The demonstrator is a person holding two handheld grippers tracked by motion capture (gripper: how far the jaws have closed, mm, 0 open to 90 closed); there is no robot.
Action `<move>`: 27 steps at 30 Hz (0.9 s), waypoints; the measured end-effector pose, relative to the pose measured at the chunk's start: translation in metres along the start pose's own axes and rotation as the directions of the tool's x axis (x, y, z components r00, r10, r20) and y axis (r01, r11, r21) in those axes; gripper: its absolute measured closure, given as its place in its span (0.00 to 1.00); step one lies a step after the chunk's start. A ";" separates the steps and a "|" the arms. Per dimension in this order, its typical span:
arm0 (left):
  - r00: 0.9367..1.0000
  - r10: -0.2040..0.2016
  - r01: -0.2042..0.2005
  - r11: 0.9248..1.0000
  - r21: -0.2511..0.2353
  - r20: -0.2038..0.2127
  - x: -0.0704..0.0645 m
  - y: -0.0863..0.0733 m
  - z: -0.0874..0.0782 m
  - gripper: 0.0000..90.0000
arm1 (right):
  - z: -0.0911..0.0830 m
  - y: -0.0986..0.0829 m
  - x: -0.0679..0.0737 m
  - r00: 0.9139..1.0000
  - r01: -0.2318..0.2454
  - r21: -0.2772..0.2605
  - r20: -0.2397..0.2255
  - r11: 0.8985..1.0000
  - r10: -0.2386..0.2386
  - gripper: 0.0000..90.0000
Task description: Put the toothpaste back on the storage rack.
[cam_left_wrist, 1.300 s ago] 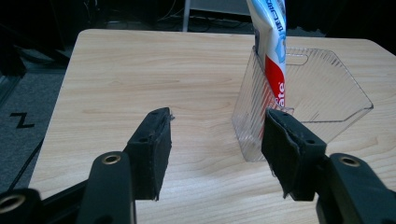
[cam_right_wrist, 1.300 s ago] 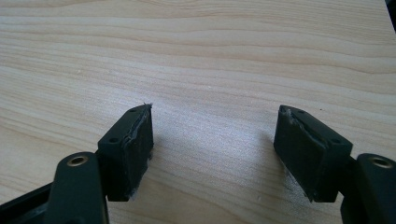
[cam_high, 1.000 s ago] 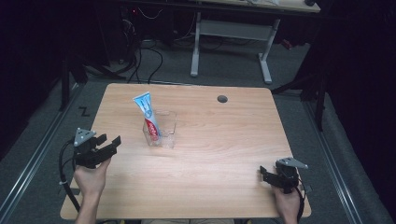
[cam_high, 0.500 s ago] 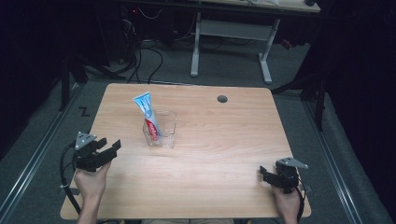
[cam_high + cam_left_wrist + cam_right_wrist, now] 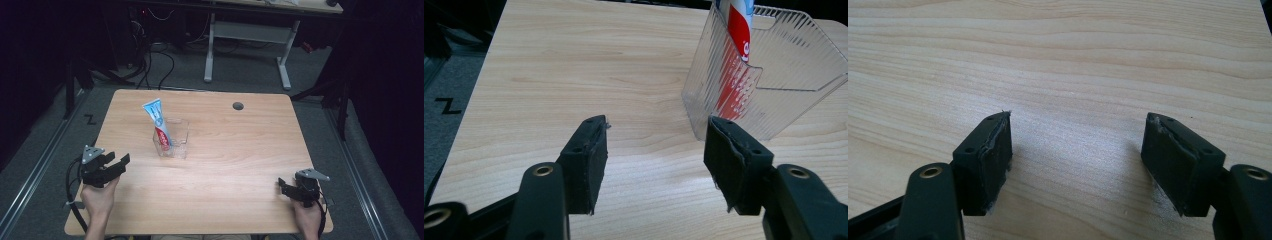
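The clear bin (image 5: 172,139) is standing alone on the tabletop (image 5: 240,150), with a toothpaste tube (image 5: 159,122) sticking up out of it. Bare wood is lying open on every side of the bin. Between the left gripper (image 5: 655,145) and the bin, nothing is blocking the way.

A light wooden table (image 5: 240,165) with a round cable hole (image 5: 238,106) stands on grey carpet (image 5: 165,75). Behind it, a white-legged desk (image 5: 247,35) sits in a dark room.
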State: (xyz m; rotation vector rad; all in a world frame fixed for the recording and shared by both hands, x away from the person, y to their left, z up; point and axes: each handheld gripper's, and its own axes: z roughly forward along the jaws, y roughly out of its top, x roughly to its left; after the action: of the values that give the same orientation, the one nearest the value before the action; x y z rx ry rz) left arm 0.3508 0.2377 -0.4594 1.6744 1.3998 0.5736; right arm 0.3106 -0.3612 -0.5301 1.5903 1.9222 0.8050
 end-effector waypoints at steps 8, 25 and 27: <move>1.000 -0.002 0.002 1.000 0.007 -0.001 0.000 -0.004 0.003 0.48 | 0.000 0.000 0.000 1.000 0.000 0.000 0.000 1.000 0.000 0.32; 1.000 -0.005 0.005 0.999 0.034 -0.007 -0.001 -0.014 0.011 0.48 | 0.000 0.000 0.000 1.000 0.000 0.000 0.000 1.000 0.000 0.32; 1.000 -0.006 0.007 0.999 0.040 -0.009 -0.001 -0.016 0.013 0.48 | 0.000 0.000 0.000 1.000 0.000 0.000 0.000 1.000 0.000 0.32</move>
State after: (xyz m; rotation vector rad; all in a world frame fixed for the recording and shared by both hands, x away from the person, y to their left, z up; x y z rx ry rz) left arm 0.3518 0.2325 -0.4798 1.7003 1.4308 0.5531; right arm 0.3105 -0.3612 -0.5301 1.5905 1.9224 0.8047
